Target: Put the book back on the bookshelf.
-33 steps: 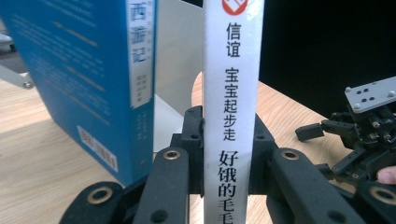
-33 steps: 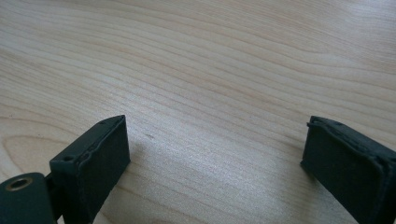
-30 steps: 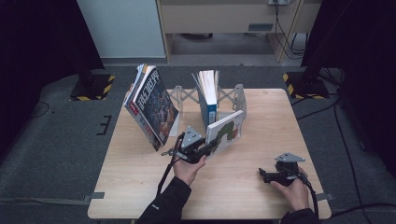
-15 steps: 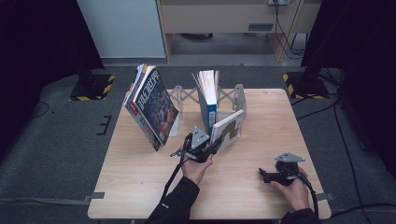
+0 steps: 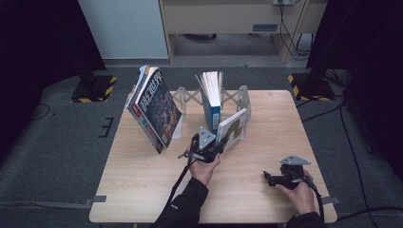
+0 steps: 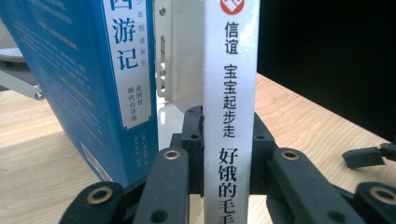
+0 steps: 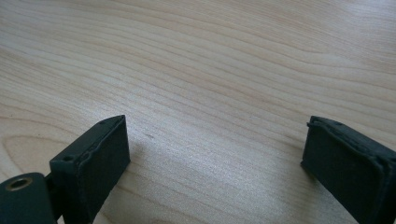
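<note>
At the centre of the high view, the left hand-held gripper [image 5: 219, 145] clamps the spine of a thin white book [image 5: 233, 128] leaning beside the blue book [image 5: 212, 102]. It looks light, stiff and glossy, best gripped low on the spine. The right hand-held gripper [image 7: 215, 154] rests wide open on the surface [image 5: 142, 175], empty.

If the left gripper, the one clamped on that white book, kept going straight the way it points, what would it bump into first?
Probably the white expandable book rack just behind the white book held in the left gripper. The blue book stands close beside that line and might get brushed; depth is hard to judge.
</note>
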Demonstrator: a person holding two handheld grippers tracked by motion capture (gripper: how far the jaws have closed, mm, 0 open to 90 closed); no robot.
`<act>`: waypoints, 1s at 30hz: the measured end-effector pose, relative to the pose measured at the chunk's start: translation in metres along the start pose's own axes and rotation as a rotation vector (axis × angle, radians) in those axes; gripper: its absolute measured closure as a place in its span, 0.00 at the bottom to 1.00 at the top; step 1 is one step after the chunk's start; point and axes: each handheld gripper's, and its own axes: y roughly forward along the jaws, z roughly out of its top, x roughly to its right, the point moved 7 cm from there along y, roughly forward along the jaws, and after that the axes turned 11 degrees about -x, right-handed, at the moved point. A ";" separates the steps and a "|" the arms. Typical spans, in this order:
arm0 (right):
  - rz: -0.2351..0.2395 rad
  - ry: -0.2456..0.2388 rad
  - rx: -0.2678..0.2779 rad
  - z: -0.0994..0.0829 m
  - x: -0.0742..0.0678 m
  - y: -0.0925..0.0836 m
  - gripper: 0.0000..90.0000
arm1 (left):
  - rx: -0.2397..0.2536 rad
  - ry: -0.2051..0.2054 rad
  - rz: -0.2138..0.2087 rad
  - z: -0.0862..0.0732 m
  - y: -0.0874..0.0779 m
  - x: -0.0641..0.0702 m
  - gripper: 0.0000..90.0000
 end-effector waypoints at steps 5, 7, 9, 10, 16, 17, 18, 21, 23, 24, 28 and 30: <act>0.000 0.000 0.000 0.000 0.000 0.000 0.08 | 0.015 -0.019 0.004 0.000 0.006 -0.001 0.83; 0.000 0.000 0.000 0.000 0.000 0.000 0.08 | 0.017 -0.019 0.011 -0.001 0.009 -0.001 0.83; 0.000 0.000 0.000 0.000 0.000 0.000 0.08 | 0.019 -0.025 0.016 -0.001 0.013 -0.001 0.83; 0.000 -0.002 -0.001 0.000 0.000 0.000 0.08 | 0.018 -0.023 0.019 -0.002 0.014 -0.001 0.83; 0.000 0.000 0.000 0.000 0.000 0.000 0.08 | 0.017 -0.030 0.032 -0.006 0.023 -0.002 0.83; 0.000 0.000 0.000 0.000 0.000 0.000 0.08 | 0.020 -0.032 0.031 -0.006 0.024 -0.002 0.83; 0.000 0.000 0.000 0.000 0.000 0.000 0.08 | 0.022 -0.034 0.031 -0.007 0.024 -0.003 0.82; 0.000 0.000 0.000 0.000 0.000 0.000 0.08 | 0.025 -0.031 0.034 -0.009 0.026 -0.003 0.82; 0.000 0.000 0.000 0.000 0.000 0.000 0.08 | 0.025 -0.029 0.036 -0.011 0.028 -0.002 0.82; 0.000 0.000 0.000 0.000 0.000 0.000 0.08 | 0.021 -0.027 0.035 -0.013 0.028 -0.002 0.82; 0.000 0.000 0.000 0.000 0.000 0.000 0.08 | 0.008 -0.003 0.041 -0.021 0.028 0.001 0.82; 0.000 0.000 0.000 0.000 0.000 0.000 0.08 | 0.004 0.006 0.041 -0.025 0.028 0.002 0.82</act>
